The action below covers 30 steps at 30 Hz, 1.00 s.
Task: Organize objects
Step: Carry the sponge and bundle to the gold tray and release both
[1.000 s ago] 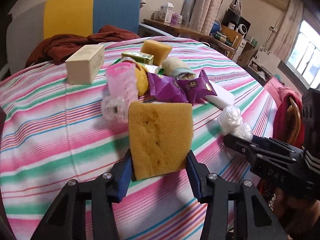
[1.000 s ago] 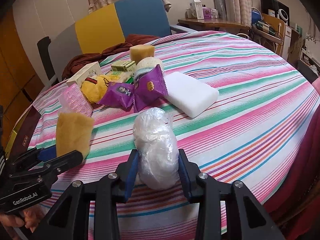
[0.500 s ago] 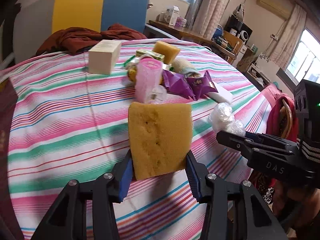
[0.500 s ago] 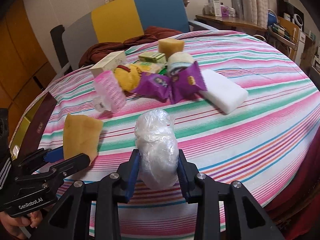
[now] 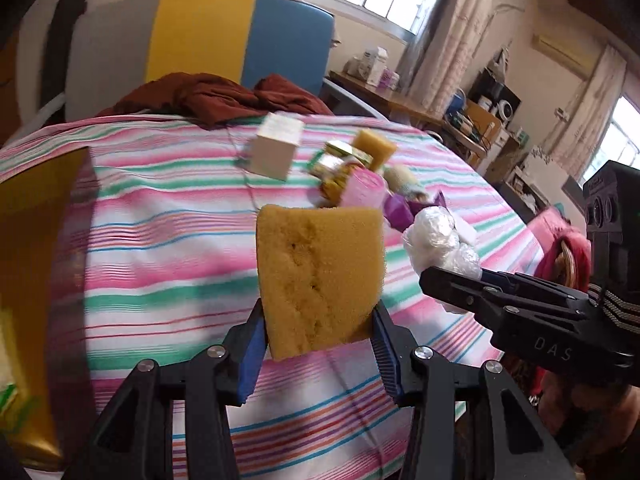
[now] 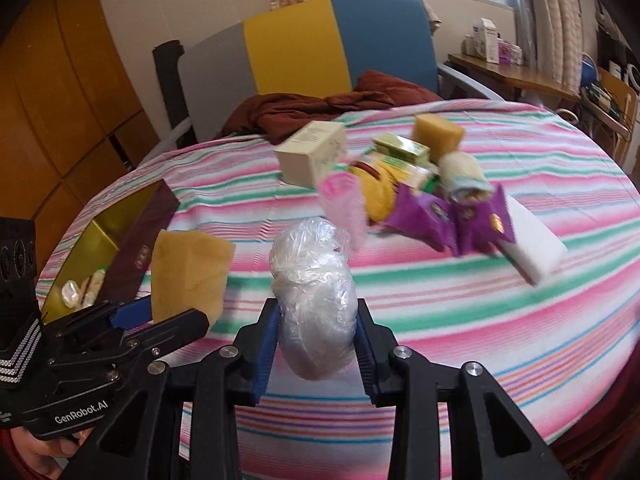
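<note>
My left gripper (image 5: 318, 354) is shut on a yellow sponge (image 5: 320, 276), held upright above the striped tablecloth (image 5: 160, 240). My right gripper (image 6: 316, 354) is shut on a crumpled clear plastic bundle (image 6: 314, 300), also lifted off the table. In the right wrist view the left gripper (image 6: 132, 320) with its yellow sponge (image 6: 188, 272) is at the lower left. In the left wrist view the right gripper (image 5: 460, 280) with the plastic bundle (image 5: 440, 236) is at the right. A gold-lined open box (image 6: 108, 248) lies at the table's left edge.
A pile sits mid-table: cream carton (image 6: 312, 152), second sponge (image 6: 438, 132), pink roller (image 6: 344, 204), purple packets (image 6: 452, 220), white block (image 6: 532, 244), green boxes (image 6: 400, 148). A dark red cloth (image 6: 312, 108) and a colourful chair (image 6: 304, 44) stand behind.
Both grippers have swung left and risen, each still holding its object. The gold-lined box has come into view at the left; the pile has shifted right in both views.
</note>
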{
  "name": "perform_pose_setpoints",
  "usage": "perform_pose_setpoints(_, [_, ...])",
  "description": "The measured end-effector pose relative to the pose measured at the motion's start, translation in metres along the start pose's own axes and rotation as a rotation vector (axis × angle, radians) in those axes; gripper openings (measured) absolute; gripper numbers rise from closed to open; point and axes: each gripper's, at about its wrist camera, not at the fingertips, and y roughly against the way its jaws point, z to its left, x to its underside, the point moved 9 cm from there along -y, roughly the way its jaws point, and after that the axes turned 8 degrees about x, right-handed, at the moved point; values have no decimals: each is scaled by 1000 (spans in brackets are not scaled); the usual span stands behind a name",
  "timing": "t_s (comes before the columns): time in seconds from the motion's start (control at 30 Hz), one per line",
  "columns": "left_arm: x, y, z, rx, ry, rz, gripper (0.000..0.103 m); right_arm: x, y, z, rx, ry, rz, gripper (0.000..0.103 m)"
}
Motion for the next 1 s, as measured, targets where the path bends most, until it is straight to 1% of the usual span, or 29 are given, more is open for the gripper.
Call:
perform_pose_setpoints(0.1, [-9, 19, 19, -18, 32, -35, 49, -15, -3, 30, -36, 32, -9, 35])
perform_pose_setpoints(0.2, [-18, 39, 43, -51, 69, -60, 49, -28, -8, 65, -77, 76, -16, 35])
perform_pose_setpoints(0.37, [-31, 74, 98, -118, 146, -109, 49, -47, -17, 127, -145, 158, -24, 35])
perform_pose_setpoints(0.4, [-31, 81, 109, -140, 159, -117, 49, -52, -20, 144, -168, 176, -21, 35])
perform_pose_setpoints(0.43, [-33, 90, 124, -168, 177, -125, 49, -53, -21, 153, -182, 184, -19, 35])
perform_pose_setpoints(0.53, [-35, 109, 158, -209, 233, -141, 49, -60, -29, 193, -244, 208, 0, 35])
perform_pose_setpoints(0.6, [-36, 121, 182, -251, 259, -145, 49, -62, -37, 225, -292, 222, 29, 35])
perform_pose_setpoints(0.73, [-38, 140, 230, -317, 313, -138, 49, -63, -58, 276, -347, 249, 104, 35])
perform_pose_setpoints(0.9, [-34, 152, 283, -347, 410, -118, 50, -59, -93, 315, -339, 269, 204, 35])
perform_pose_setpoints(1.0, [-33, 153, 305, -371, 426, -91, 50, -60, -112, 328, -321, 277, 224, 35])
